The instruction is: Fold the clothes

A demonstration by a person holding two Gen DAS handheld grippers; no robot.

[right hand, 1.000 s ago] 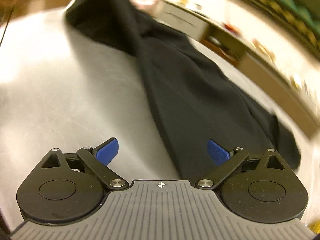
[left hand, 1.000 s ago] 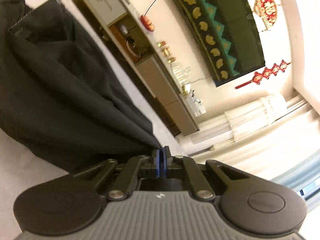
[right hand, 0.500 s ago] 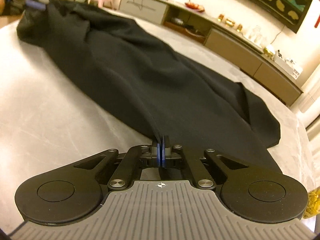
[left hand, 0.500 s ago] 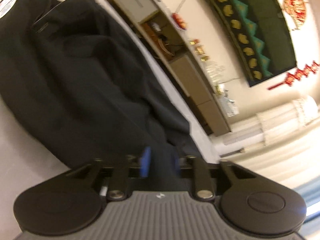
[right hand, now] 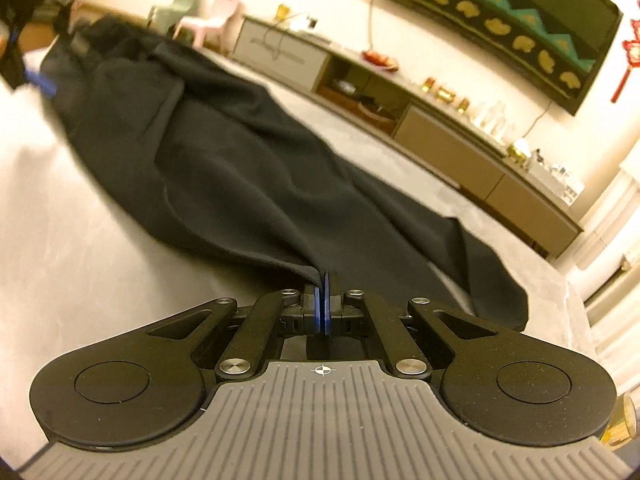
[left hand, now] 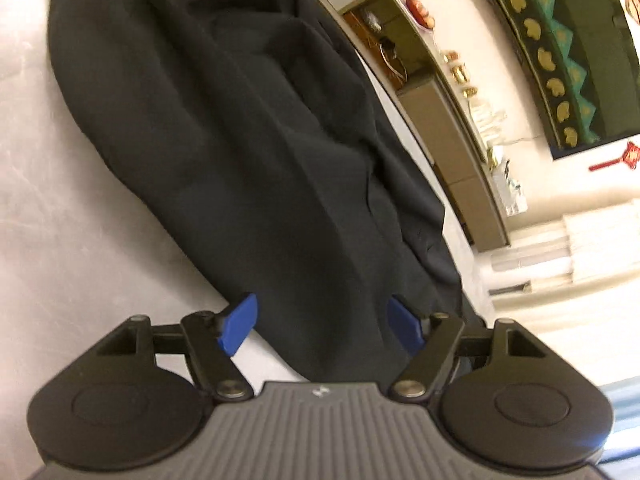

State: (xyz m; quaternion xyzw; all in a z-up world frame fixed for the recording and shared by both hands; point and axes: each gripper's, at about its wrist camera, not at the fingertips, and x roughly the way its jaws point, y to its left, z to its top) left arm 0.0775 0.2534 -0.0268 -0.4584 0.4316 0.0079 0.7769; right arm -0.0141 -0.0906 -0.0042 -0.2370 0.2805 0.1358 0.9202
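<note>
A pair of black trousers (left hand: 260, 152) lies lengthwise on a pale marble table (left hand: 80, 240). My left gripper (left hand: 324, 326) is open, its blue pads apart on either side of the cloth near one end, not holding it. In the right wrist view the trousers (right hand: 224, 168) stretch away to the far left. My right gripper (right hand: 323, 280) is shut on the near edge of the trousers and lifts that edge slightly off the table (right hand: 80, 248). The other gripper's blue pad shows blurred at the far left end (right hand: 42, 82).
A long low TV cabinet (right hand: 440, 136) with small ornaments runs along the wall behind the table. A dark wall hanging (right hand: 500, 20) is above it. Small plastic chairs (right hand: 208, 20) stand at the far left. The table's far edge runs beside the cloth (left hand: 400, 120).
My left gripper, shut on the cloth a second ago, has opened and let go. My right gripper, open a second ago, has shut on the trouser edge and raised it.
</note>
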